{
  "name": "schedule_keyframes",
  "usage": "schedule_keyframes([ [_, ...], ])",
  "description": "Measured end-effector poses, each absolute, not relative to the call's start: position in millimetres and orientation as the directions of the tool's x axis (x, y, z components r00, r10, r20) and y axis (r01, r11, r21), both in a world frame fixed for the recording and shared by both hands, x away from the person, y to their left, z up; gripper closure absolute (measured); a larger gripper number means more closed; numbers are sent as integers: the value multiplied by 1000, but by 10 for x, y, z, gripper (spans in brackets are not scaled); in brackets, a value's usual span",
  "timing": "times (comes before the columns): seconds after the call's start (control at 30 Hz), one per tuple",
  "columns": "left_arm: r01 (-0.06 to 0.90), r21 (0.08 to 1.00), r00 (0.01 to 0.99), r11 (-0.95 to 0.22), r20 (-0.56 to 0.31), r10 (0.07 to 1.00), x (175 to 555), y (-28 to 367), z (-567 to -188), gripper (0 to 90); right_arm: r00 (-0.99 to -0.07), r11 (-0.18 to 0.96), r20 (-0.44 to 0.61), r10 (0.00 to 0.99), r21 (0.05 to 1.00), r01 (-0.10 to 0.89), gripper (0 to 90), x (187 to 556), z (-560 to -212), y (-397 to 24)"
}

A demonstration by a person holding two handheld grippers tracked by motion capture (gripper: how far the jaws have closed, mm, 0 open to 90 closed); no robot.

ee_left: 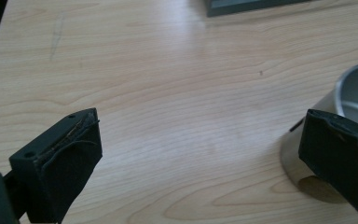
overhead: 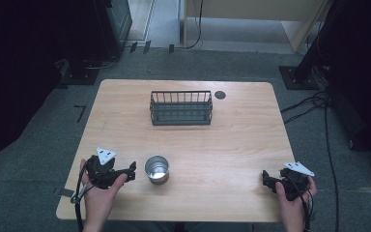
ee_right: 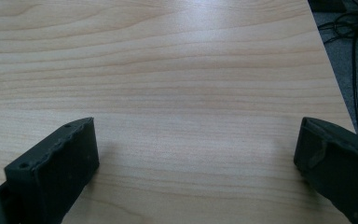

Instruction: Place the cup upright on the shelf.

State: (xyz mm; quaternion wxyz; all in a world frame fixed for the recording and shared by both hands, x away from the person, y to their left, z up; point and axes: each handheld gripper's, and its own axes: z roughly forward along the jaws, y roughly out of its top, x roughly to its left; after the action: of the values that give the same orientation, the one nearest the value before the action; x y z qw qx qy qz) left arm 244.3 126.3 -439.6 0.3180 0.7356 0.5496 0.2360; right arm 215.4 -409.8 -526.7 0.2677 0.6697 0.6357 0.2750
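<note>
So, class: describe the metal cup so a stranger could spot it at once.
Start at the wooden table and move to its near edge, left of centre. Just right of the left hand-held gripper stands the metal cup, upright and open-topped. It is shiny, round and silver, unlike the dark wire basket farther back.

- The round silver metal cup (ee_left: 354,100) is cut off by the right edge of the left gripper view, and the black right-hand jaw covers part of its wall.
- The dark wire rack (ee_left: 251,5) shows there as a sliver at the top edge.
- The small dark round disc (overhead: 220,94) on the light wooden table (overhead: 232,145) is too small to identify.
- The person's forearms leave the high view's bottom edge.
</note>
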Motion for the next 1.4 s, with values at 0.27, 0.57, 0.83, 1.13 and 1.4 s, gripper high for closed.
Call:
schedule_keyframes([
  [0.27, 646, 732, 344, -217, -25, 939, 2424, 1027, -4346, 0, 40, -48, 28, 999, 708, 704, 0, 2154, -5267, -4098],
  [0.57, 638, 731, 382, -243, -27, 924, 2404, 789, -4360, 0, 40, -48, 28, 999, 709, 704, 0, 2154, -5268, -4098],
  [0.83, 635, 725, 427, -269, -39, 903, 2370, 620, -4399, 0, 41, -49, 29, 999, 709, 704, 0, 2154, -5267, -4097],
  [1.13, 628, 725, 458, -282, -51, 887, 2340, 513, -4456, 0, 40, -48, 28, 999, 708, 704, 0, 2154, -5267, -4098],
  [1.4, 631, 708, 478, -317, -32, 878, 2329, 419, -4560, 0, 40, -48, 27, 999, 708, 704, 0, 2154, -5267, -4098],
])
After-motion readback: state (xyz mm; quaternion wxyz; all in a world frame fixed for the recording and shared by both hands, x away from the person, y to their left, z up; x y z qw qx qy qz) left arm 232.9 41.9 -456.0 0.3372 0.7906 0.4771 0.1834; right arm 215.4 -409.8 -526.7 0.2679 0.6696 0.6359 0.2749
